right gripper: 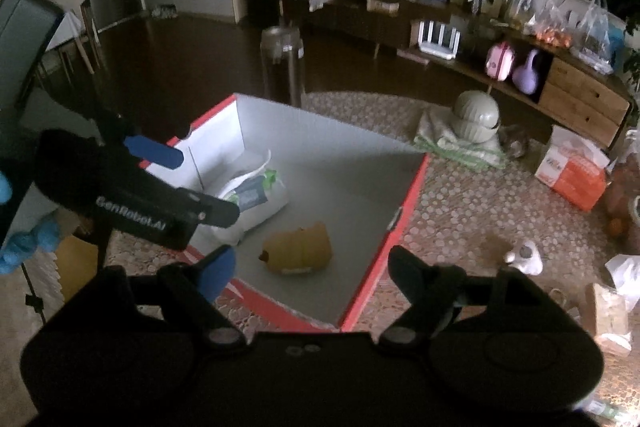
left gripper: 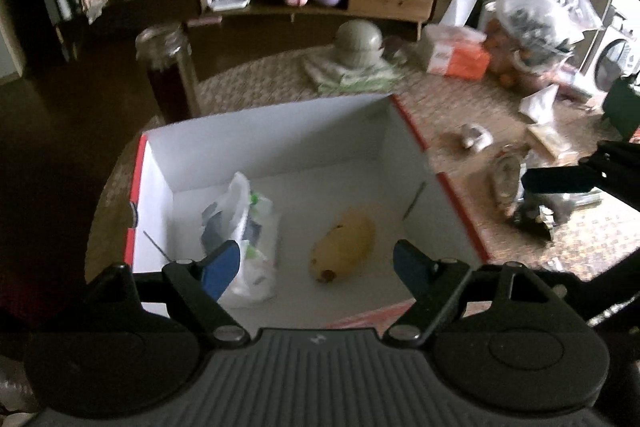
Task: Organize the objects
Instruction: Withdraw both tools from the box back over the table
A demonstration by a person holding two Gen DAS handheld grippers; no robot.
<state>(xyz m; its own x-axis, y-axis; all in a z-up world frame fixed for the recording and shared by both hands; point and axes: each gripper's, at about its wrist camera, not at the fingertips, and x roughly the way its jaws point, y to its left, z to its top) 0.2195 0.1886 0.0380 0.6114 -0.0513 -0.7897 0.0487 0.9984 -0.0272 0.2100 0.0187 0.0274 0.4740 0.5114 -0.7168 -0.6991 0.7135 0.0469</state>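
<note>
One open box (left gripper: pixel 280 131), white inside with red outer edges, is seen on the patterned table (left gripper: pixel 460 107), near its left edge. Two items are counted inside: one white plastic bag (left gripper: pixel 244 251) of small goods at the box's left wall and one yellow mango-like fruit (left gripper: pixel 344 251) on the floor of the box, just beside the bag but apart from it. Two grippers are counted. The left gripper (left gripper: pixel 316 263) is held above the box with jaws spread wide, nothing between them. The right gripper (right gripper: pixel 312 267) is held over the box's near corner, jaws likewise apart and empty. On the table beyond the box, one tall jar (left gripper: pixel 166 75), one round green lidded pot (left gripper: pixel 358 45) on one folded cloth (left gripper: pixel 352 75), and one orange-and-white pack (left gripper: pixel 456 53) are seen; smaller items at the right edge are too blurred to count.
</note>
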